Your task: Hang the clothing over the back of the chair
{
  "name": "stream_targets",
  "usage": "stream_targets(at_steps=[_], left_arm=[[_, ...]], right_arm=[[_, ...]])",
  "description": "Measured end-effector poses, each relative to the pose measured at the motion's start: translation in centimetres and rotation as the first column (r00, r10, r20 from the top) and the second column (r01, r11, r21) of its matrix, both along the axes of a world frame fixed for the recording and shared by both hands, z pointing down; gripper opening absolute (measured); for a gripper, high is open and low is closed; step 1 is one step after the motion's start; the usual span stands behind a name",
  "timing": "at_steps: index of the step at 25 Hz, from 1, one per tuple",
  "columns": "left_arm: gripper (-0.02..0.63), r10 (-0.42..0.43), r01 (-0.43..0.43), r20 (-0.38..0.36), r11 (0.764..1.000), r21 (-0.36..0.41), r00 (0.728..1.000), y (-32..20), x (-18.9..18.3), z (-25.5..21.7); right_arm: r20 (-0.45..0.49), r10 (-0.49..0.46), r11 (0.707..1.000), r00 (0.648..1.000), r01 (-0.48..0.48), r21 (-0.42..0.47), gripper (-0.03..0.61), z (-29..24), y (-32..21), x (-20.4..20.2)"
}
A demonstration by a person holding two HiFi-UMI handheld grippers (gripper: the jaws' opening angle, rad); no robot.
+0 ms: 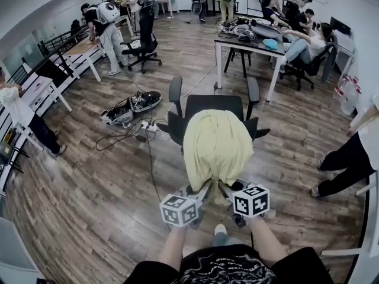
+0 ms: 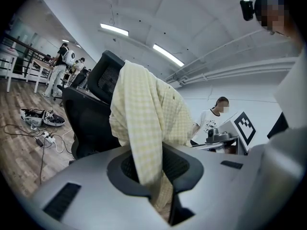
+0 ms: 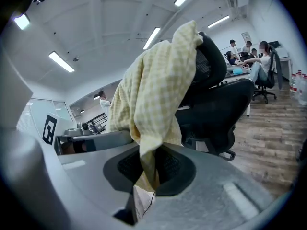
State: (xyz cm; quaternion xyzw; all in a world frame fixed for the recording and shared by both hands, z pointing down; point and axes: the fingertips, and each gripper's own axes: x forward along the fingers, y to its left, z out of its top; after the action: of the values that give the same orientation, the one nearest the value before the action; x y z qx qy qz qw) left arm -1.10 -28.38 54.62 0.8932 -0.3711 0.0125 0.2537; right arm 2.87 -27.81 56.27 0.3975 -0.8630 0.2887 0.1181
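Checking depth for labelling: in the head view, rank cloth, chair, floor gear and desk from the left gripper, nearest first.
1. The cloth, clamped by the left gripper.
2. The chair, under the cloth.
3. The floor gear, left.
4. The desk, beyond the chair.

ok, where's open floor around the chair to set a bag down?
Bare wood floor near-left, this side of the cable tangle, and right of the office chair with the yellow checked garment, up to the bystander's legs. Crowded: cables and floor gear at the chair's left, the table just beyond it.
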Motion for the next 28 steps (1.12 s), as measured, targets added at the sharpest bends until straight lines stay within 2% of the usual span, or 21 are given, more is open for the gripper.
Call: stream_targets(at_steps=[8,22,26,28], left_arm=[[0.051,-0.083,0.083,-0.011,0.996,-0.011,0.996,-1.5,0.1,1.2],[0.051,-0.119,0.119,-0.009,0.993,-0.028,0.993,-3.9,0.7,1.8],[0.051,-0.138,0.138,0.006,0.99,-0.009,0.99,-3.9,0.2,1.8],[0.052,-0.147,0.147,0.007,0.989,-0.003,0.989,-3.7,-0.1,1.8]], right_arm=[[0.076,0.024,0.999,0.997,-0.021,-0.041,0.034,0.8,-1.3,-0.1],[0.061,0.046,0.999,0.997,-0.044,-0.029,0.038,1.4,-4.2,-0.1],[0.042,0.049,0.998,0.998,-0.048,-0.035,0.064,1.5,-4.6,-0.1],[0.036,0.056,0.998,0.998,-0.055,-0.033,0.098,1.5,-4.5,0.0]])
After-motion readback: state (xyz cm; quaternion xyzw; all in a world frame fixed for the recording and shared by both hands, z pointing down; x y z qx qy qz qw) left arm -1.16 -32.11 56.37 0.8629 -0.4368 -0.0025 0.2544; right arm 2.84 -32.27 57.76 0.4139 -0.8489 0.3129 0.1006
